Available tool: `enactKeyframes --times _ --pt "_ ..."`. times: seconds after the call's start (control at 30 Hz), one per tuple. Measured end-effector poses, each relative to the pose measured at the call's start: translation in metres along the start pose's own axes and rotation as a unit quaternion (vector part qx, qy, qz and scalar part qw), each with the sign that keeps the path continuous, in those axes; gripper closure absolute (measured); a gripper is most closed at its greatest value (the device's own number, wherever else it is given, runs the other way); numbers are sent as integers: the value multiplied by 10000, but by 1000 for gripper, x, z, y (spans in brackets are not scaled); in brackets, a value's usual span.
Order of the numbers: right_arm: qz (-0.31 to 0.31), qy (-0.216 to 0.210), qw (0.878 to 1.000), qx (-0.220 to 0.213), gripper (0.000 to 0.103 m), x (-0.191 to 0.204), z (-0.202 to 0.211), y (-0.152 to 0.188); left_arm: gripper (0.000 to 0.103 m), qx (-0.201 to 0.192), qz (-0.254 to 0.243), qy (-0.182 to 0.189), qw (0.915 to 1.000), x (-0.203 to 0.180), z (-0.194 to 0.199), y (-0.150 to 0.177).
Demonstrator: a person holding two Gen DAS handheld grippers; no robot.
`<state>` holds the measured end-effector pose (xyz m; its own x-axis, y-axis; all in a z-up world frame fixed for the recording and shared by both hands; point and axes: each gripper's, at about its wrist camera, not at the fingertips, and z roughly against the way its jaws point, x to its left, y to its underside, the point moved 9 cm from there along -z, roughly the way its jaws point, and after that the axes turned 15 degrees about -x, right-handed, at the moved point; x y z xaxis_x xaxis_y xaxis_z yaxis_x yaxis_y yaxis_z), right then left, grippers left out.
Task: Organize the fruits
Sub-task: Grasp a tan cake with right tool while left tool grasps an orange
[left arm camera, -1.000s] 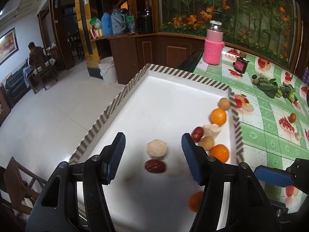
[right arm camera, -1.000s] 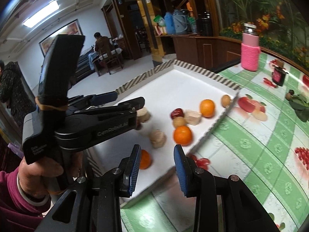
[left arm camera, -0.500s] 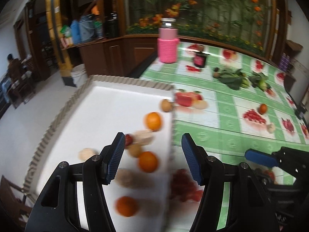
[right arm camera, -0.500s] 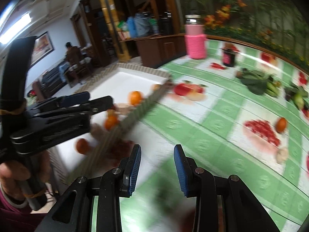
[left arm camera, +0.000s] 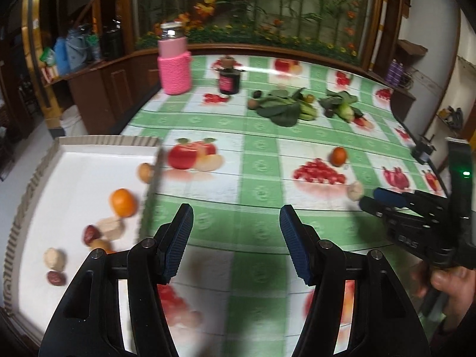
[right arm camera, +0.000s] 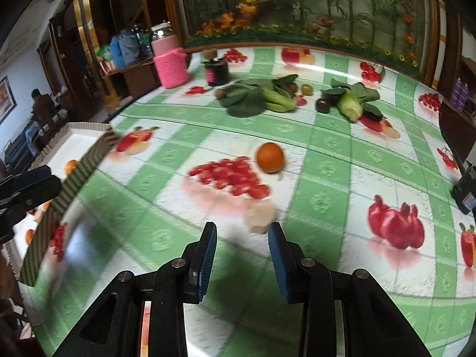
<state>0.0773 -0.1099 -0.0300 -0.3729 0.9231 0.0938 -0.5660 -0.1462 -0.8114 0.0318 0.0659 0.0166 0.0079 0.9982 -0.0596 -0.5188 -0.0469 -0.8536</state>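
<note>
A white tray with a striped rim lies at the table's left and holds an orange, red dates, a beige chunk and other small fruits. On the green checked cloth lie a loose orange and a beige round piece; both show in the left wrist view, the orange and the beige piece. My left gripper is open and empty over the cloth, right of the tray. My right gripper is open and empty, just short of the beige piece.
A pink-sleeved bottle and a dark jar stand at the table's back. Leafy greens with small fruits and a corn cob lie beyond the orange. The table edge curves away at the right.
Both grippers have swung right, away from the tray and out over the cloth. The right gripper now faces the loose orange and beige piece. Both stayed open.
</note>
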Motion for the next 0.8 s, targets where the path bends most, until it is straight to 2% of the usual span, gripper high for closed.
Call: enactKeyframes --times 0.3,0.4,0.53,0.8 --pt "296 -251 9992 128 68 -5 -25 3 42 142 -61 380 9992 -42 -25 -13" --pt "88 -341 9993 106 77 -8 -29 6 42 151 -119 462 9987 -55 -36 -18" --pt "-71 -345 9994 1 77 -17 -22 5 42 261 -249 657 9972 -78 -58 -21" --pt "-1063 -164 9939 -256 77 -67 -8 -1 42 485 -483 1242 9899 -132 -102 -20"
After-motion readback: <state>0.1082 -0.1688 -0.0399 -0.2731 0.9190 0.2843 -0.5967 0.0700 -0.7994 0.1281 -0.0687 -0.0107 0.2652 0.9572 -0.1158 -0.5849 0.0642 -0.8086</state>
